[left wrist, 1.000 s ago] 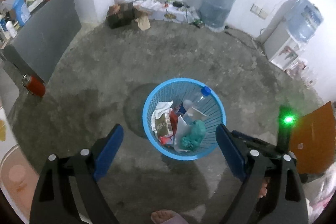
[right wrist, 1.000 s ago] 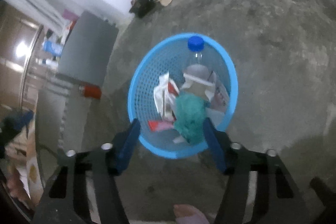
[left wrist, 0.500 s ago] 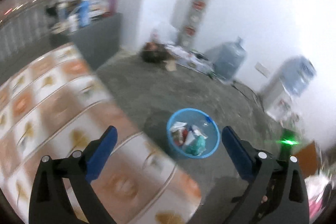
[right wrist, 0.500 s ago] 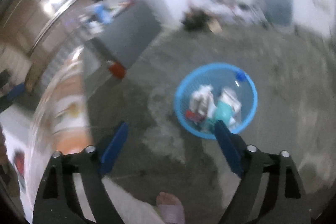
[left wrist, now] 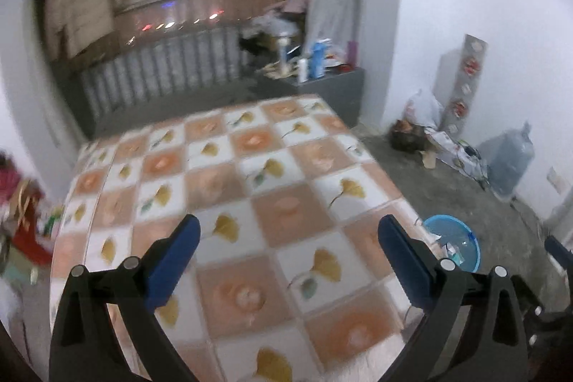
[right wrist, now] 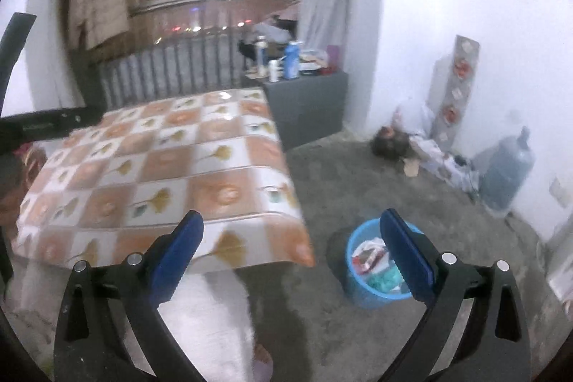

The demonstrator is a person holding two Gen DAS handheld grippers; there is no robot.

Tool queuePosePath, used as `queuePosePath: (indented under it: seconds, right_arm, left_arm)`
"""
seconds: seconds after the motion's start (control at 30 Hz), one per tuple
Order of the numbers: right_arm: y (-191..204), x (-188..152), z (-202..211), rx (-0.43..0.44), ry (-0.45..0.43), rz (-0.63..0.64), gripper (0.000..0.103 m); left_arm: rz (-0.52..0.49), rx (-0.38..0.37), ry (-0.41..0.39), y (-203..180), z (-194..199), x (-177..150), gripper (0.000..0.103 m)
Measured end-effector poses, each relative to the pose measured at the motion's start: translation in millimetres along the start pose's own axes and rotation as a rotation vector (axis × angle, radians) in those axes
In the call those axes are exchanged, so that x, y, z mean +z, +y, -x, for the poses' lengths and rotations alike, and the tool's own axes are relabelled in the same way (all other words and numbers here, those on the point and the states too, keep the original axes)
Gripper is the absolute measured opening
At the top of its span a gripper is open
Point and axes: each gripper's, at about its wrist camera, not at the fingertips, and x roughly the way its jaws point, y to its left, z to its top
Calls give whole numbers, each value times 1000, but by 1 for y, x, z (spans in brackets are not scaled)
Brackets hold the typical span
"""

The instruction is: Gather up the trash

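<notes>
You have swung both tools up and away from the blue basket: a second ago it filled each view; now the checked tabletop does. The basket sits on the rough grey concrete floor just beside the tabletop's corner, holding crumpled paper, wrappers and a teal wad. The left gripper stands with its jaws fully wide and empty. The right gripper has jaws opening to full width, nothing between them. The drop looks done. The tabletop's glossy, flat peach-and-white cloth with leaf prints shows no litter, so the task seems nearly finished.
</notes>
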Motion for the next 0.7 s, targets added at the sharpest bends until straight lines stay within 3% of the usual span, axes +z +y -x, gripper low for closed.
queuePosePath:
  seconds: [0.13,0.2,0.33,0.43,0.7]
  right_arm:
    - [24,-1,5,22,32,28,95]
    - [34,-3,1,27,90,31,95]
    - [43,-14,-10,11,219,10,95]
    - [46,-23,-6,-15,248,4,95]
    - [41,-33,-6,-96,274,16,95]
  left_arm:
    - [85,42,63,15,10,-31,97]
    - [118,60,114,19,11,-50,97]
    - [111,110,209,18,4,-78,97]
    - [115,133,264,19,2,-94,97]
    - [100,147,264,16,4,-99,97]
